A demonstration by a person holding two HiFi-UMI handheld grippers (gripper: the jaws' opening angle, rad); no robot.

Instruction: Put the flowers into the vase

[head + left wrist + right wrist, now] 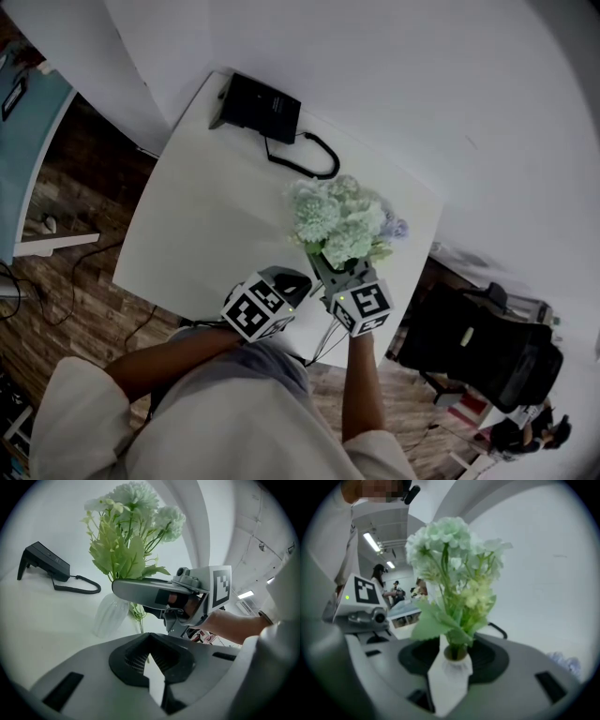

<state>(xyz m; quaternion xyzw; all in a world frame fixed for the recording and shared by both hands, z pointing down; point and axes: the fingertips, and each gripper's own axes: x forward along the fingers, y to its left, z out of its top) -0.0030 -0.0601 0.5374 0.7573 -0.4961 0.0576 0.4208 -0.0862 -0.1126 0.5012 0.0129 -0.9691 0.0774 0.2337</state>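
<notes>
Pale green flowers (454, 559) stood upright in a clear ribbed vase (108, 616) near the front of the white table (216, 225). The bunch looked light, with soft heads that would crush. The thin stems just above the vase mouth were judged the safest place to hold it. The vase looked like glass, so probably slippery, fragile and easy to tip. The right gripper (454, 651) tilted slightly downward, its jaws wide apart either side of the vase neck and stems without pressing on them. The left gripper (149, 644) sat close beside it, angled down likewise, jaws a little apart and empty.
</notes>
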